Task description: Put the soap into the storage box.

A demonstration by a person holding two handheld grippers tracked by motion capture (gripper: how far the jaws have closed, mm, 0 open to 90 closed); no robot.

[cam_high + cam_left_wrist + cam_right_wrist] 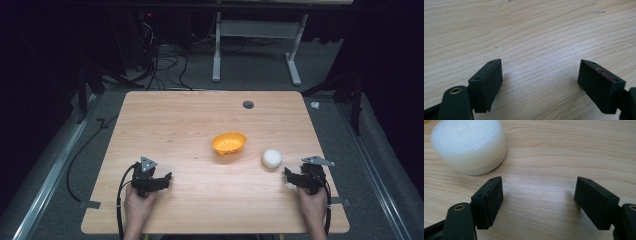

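Note:
An orange bowl (229, 143) sits near the middle of the wooden table (200, 120). A white rounded object (271, 158) lies just right of it; in the right gripper view the white object (469, 145) sits at the upper left, ahead of the jaws and apart from them. My right gripper (295, 179) rests low on the table at the right, open, with bare wood between its jaws (539, 202). At the left, my left gripper (162, 181) is open too, over bare wood (540, 85). A hand holds each gripper.
A small grey grommet (248, 104) is set in the table's far edge. Beyond the table are a white desk frame (260, 45) and loose cables (165, 65) on the grey floor. Metal rails run along both sides of the table.

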